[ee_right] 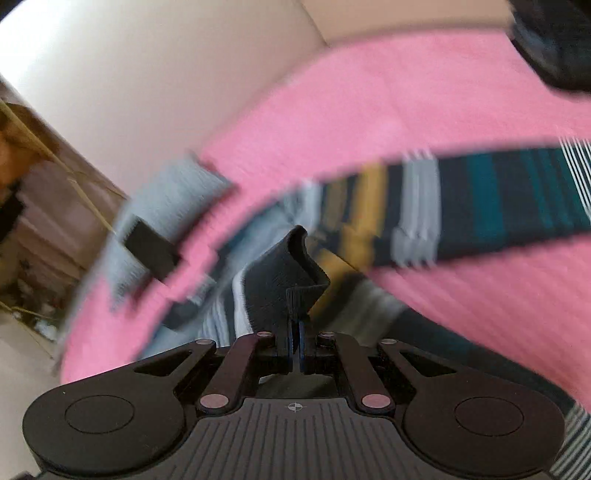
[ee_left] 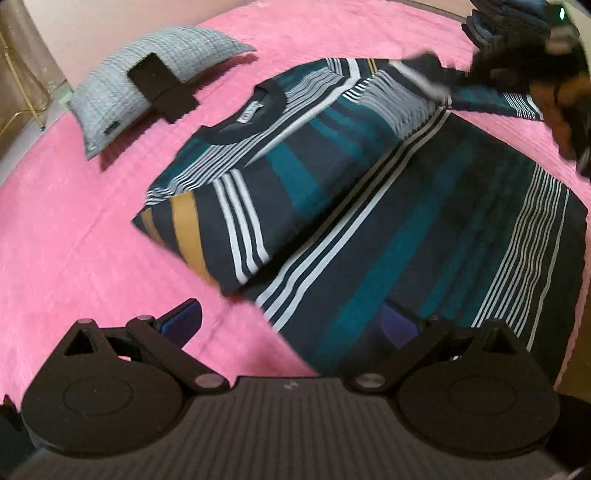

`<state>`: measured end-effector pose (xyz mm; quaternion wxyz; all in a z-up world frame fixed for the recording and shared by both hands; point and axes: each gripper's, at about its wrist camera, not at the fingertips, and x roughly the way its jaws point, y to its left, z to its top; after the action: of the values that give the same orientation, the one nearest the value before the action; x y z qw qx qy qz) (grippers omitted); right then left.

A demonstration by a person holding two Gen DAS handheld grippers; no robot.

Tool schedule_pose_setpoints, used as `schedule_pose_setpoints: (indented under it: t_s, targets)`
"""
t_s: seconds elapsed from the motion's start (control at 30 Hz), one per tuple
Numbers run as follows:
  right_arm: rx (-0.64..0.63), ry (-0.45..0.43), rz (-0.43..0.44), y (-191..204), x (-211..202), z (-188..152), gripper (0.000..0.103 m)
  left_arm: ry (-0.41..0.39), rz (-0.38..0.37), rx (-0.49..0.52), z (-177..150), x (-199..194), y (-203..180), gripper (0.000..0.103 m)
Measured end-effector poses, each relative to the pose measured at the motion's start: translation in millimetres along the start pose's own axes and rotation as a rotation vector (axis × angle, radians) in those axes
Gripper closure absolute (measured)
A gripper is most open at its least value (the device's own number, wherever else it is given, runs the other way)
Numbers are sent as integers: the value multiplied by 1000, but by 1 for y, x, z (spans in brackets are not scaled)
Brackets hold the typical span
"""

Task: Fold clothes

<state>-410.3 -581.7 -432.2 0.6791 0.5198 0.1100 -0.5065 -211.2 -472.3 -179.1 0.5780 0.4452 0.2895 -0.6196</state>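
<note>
1. Left gripper [ee_left: 291, 321] hangs wide apart over the striped shirt's [ee_left: 369, 206] hem
2. Right gripper [ee_right: 294, 332] pinches the shirt's dark cuff [ee_right: 284, 273]
3. Shirt lies on the pink bedspread [ee_left: 74, 229], one sleeve folded inward
4. Grey pillow [ee_left: 155, 74] beyond

From the right tool's own view nearly everything ahead of it smears: the grey knitted pillow [ee_right: 166, 210], the black slab lying on it [ee_right: 151, 251] and the striped navy, teal and mustard knit sweater [ee_right: 480, 206] lose their edges. Far right of the left tool [ee_left: 291, 325], the right tool [ee_left: 517, 51] is a dark blur, and the dark folded clothes pile [ee_left: 506, 18] beyond it is cut by the frame.
</note>
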Motion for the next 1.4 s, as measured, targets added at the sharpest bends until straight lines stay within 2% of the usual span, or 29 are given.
schedule_pose_setpoints:
  t_s: [0.17, 0.2, 0.23, 0.27, 0.3, 0.47, 0.7, 0.87, 0.93, 1.07, 1.17, 1.3, 1.33, 1.37, 1.4]
  targets:
    - [41, 95, -53, -32, 25, -1, 101, 30, 4, 31, 16, 8, -17, 3]
    - [51, 86, -65, -36, 17, 1, 93, 35, 6, 34, 18, 8, -19, 3]
    - [62, 76, -76, -40, 9, 2, 64, 40, 9, 39, 20, 9, -22, 3]
    - [72, 67, -87, -44, 2, 3, 50, 46, 9, 43, 22, 10, -24, 3]
    - [82, 58, -98, -48, -6, 4, 46, 53, 8, 49, 23, 11, -26, 3]
    - [133, 11, -155, -67, -46, 11, 46, 61, -9, 103, 30, 10, -34, 3]
    - [206, -55, -233, -94, -101, 20, 46, -45, -70, 171, 52, 16, -39, 3]
    - [310, -171, -314, -143, -149, 51, 46, -86, -102, 200, 80, 16, -56, 3]
    - [355, -205, -327, -172, -153, 67, 46, -94, -95, 205, 94, 21, -67, 3]
    - [493, -264, -309, -239, -148, 91, 46, -67, -79, 198, 122, 44, -92, 3]
    - [542, -239, -283, -280, -135, 104, 46, -29, -44, 204, 139, 64, -113, 3]
    - [652, -285, -158, -313, -127, 110, 47, 27, -32, 194, 157, 86, -136, 3]
    - [673, -303, -132, -318, -126, 111, 49, 31, -32, 199, 159, 89, -140, 3]
    - [683, -304, -126, -322, -125, 113, 58, 34, -30, 211, 161, 90, -143, 3]
    - [690, -305, -122, -325, -124, 116, 92, 37, -28, 223, 163, 92, -146, 3]
